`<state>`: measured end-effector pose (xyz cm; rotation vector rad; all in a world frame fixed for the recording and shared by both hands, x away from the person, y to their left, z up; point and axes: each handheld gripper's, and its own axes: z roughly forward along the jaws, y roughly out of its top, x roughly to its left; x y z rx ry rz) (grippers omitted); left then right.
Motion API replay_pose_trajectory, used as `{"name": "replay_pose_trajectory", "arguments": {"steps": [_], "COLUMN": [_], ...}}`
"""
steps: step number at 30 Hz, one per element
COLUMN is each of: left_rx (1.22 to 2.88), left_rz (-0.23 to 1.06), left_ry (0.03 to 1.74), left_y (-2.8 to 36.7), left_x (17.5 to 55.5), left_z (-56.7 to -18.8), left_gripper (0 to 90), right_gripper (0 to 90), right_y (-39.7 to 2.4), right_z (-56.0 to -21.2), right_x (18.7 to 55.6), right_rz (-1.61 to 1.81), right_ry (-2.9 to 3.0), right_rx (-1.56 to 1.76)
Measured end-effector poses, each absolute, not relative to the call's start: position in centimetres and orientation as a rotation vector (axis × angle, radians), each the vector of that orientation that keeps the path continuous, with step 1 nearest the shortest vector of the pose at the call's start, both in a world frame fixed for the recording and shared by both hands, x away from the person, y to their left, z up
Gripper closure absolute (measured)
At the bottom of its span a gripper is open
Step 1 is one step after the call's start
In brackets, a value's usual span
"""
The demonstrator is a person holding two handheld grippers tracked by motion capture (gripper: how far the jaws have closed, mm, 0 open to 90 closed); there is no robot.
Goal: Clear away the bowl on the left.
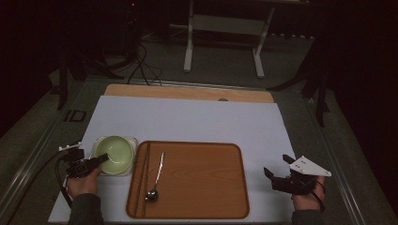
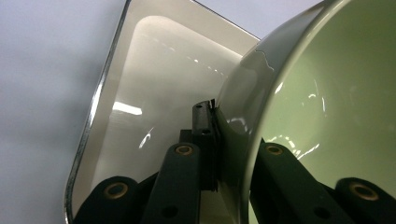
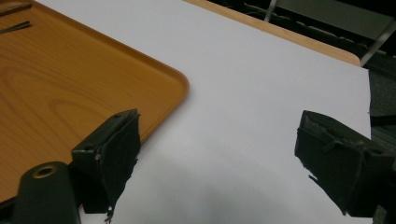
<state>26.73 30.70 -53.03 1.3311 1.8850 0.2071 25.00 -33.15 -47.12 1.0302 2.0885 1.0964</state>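
Observation:
A pale green bowl [image 1: 116, 152] sits in a square whitish dish [image 1: 133, 141] at the left of the white mat. My left gripper [image 1: 104, 159] is shut on the bowl's near rim. In the left gripper view one jaw stands outside the bowl [image 2: 327, 93] wall and the other inside it, with the left gripper [image 2: 229, 135] pinching the rim above the dish [image 2: 159, 84]. My right gripper [image 1: 277, 165] is open and holds nothing, just right of the wooden tray [image 1: 202, 192]. The right gripper view shows the right gripper [image 3: 219, 140] wide apart over bare mat beside the tray's corner [image 3: 70, 84].
On the tray lie a metal spoon [image 1: 157, 176] and dark chopsticks [image 1: 143, 178] along its left side. The white mat [image 1: 187, 117] covers a wooden tabletop [image 1: 187, 92]. Beyond the table stand a white frame [image 1: 190, 42] and floor cables [image 1: 141, 65].

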Motion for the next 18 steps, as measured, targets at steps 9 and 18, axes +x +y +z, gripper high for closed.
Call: {"name": "replay_pose_trajectory", "arguments": {"steps": [9, 18], "left_rx": [1.295, 1.271], "left_rz": [0.202, 0.192], "left_ry": [1.862, 1.835], "left_y": [30.98, 30.88], "left_x": [26.48, 26.24], "left_z": [-52.72, -52.29], "left_gripper": [85.0, 84.9], "right_gripper": [14.1, 14.1], "right_y": [-33.18, -33.20], "right_z": [-47.09, -47.08], "right_x": [25.00, 25.03], "right_rz": [1.096, 1.097], "right_ry": [2.088, 2.089], "right_rx": [1.030, 1.027]}}
